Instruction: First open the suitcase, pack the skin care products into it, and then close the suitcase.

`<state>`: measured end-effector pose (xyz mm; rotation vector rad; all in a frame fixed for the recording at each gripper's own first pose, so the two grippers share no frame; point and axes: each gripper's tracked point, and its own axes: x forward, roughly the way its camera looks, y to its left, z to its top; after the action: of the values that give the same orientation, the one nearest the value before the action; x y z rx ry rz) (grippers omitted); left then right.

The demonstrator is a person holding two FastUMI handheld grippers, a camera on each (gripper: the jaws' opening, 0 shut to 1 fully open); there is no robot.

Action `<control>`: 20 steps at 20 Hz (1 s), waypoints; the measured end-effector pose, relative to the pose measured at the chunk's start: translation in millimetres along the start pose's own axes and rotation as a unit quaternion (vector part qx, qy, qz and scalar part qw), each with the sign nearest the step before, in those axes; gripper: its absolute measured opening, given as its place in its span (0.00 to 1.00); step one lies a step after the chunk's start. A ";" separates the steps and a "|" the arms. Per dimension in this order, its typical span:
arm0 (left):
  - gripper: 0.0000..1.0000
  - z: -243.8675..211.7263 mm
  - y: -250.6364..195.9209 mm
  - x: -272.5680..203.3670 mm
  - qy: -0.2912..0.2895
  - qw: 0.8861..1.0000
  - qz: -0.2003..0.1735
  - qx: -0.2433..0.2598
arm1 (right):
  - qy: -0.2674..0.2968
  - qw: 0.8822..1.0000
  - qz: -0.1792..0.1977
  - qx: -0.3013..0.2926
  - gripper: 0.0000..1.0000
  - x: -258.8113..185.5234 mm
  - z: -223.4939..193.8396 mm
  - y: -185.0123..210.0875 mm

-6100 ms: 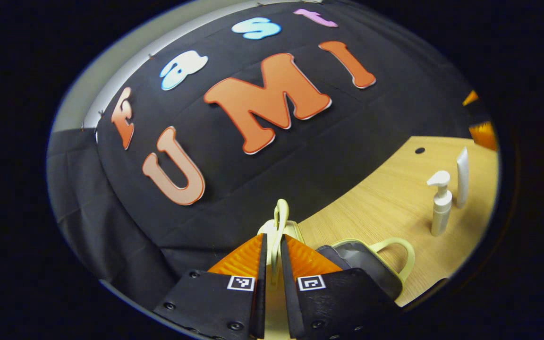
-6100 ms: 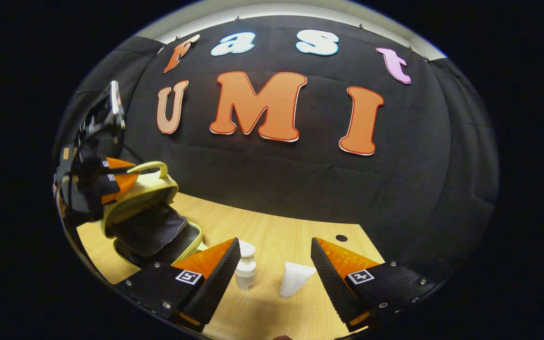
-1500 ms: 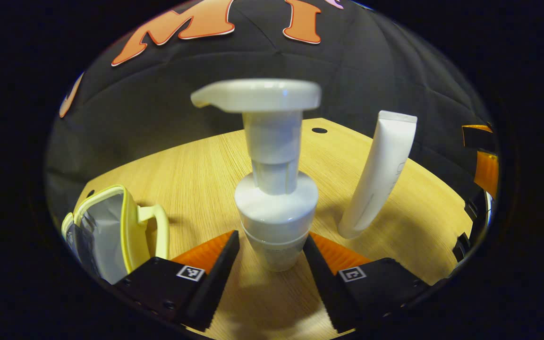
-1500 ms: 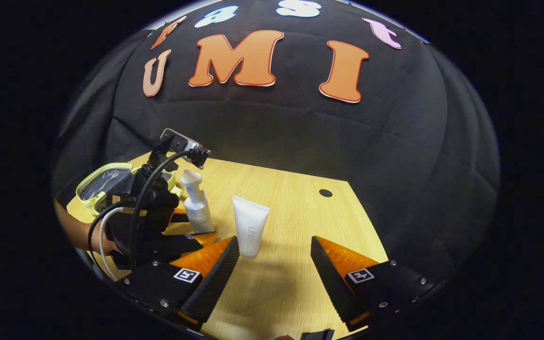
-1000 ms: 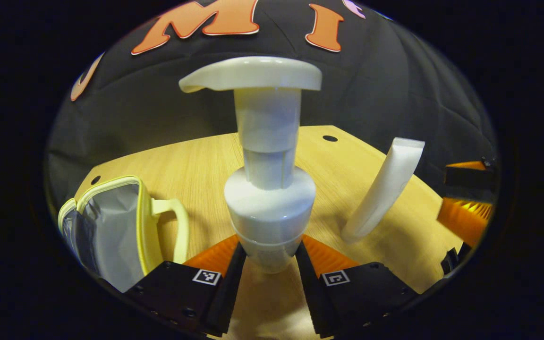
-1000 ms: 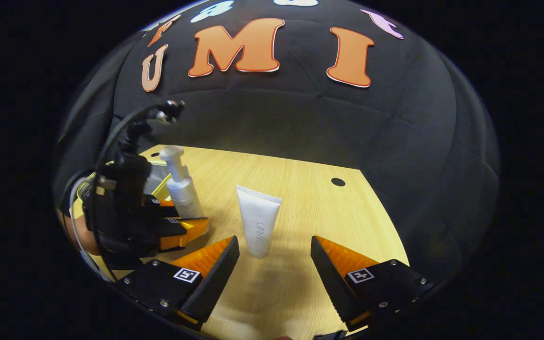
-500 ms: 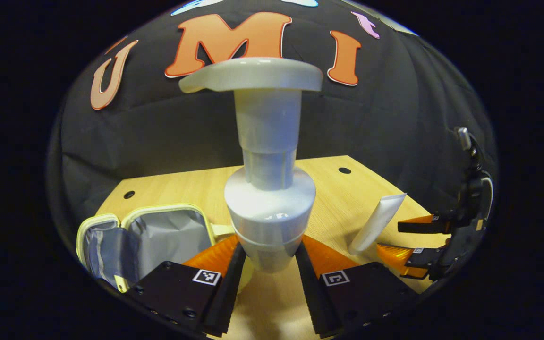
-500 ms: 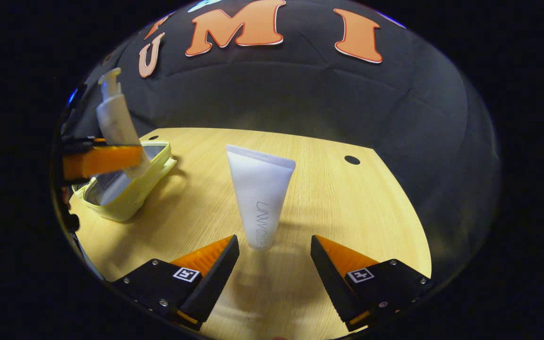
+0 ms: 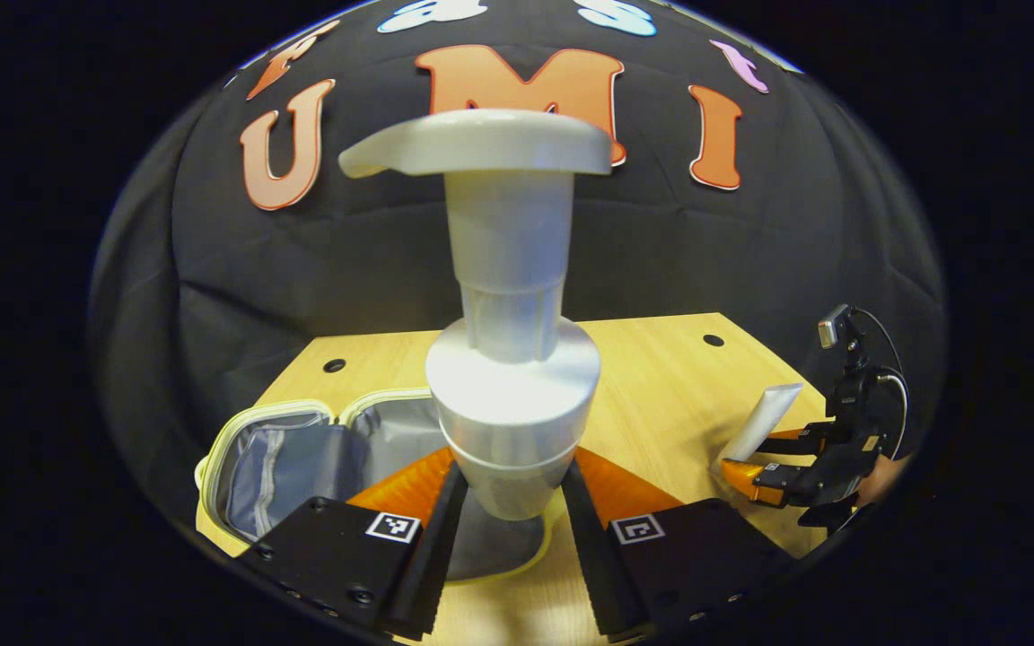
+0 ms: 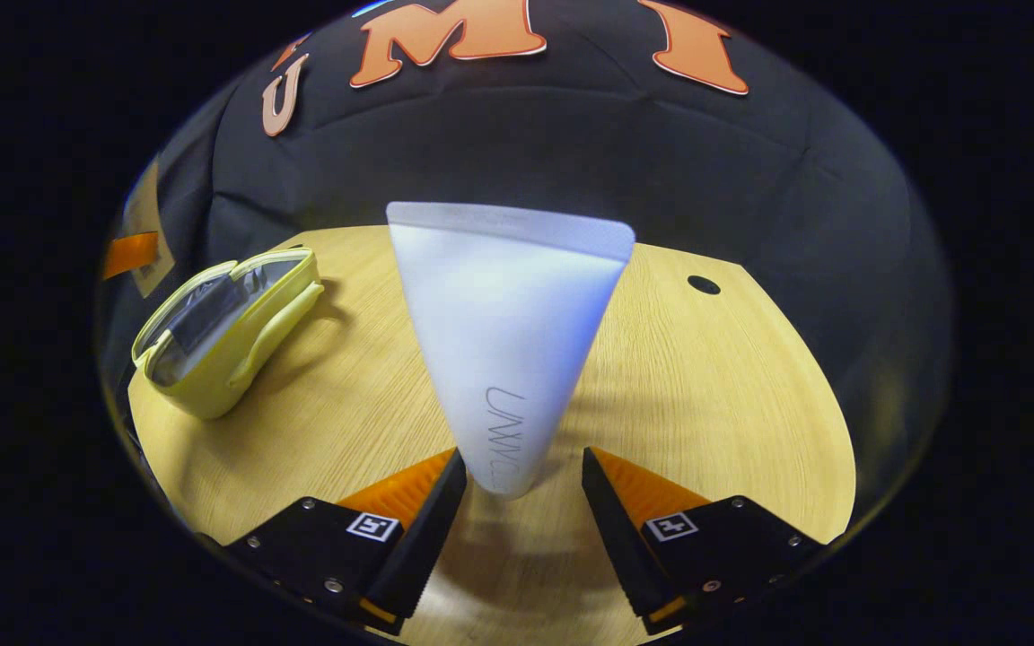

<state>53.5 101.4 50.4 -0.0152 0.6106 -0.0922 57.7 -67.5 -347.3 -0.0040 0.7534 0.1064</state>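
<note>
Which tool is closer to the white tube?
Right. The right tool has the white tube standing between its open fingers, not yet squeezed. The left tool is far off over the open yellow suitcase, gripping the pump bottle.

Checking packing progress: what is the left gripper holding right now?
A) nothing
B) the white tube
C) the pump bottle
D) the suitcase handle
C: in the left gripper view, the left gripper has its tongs closed on the base of the pump bottle, above the open suitcase.
</note>
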 end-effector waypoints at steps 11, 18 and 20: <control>0.63 -20.5 67.0 -22.5 0.026 0.999 0.035 -0.029 | -0.010 0.999 0.013 0.036 0.50 -22.2 19.6 16.4; 0.63 -33.9 97.8 -11.1 0.056 0.998 0.009 -0.042 | -0.041 0.998 0.034 0.034 0.50 -63.5 69.4 51.3; 0.63 -40.1 107.6 -4.5 0.071 0.997 0.003 -0.033 | -0.049 0.998 0.045 0.021 0.49 -77.0 86.0 73.0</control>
<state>35.6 209.5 15.6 -0.0717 0.7557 -0.0672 53.5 1.5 -229.5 0.0739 0.6578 0.1750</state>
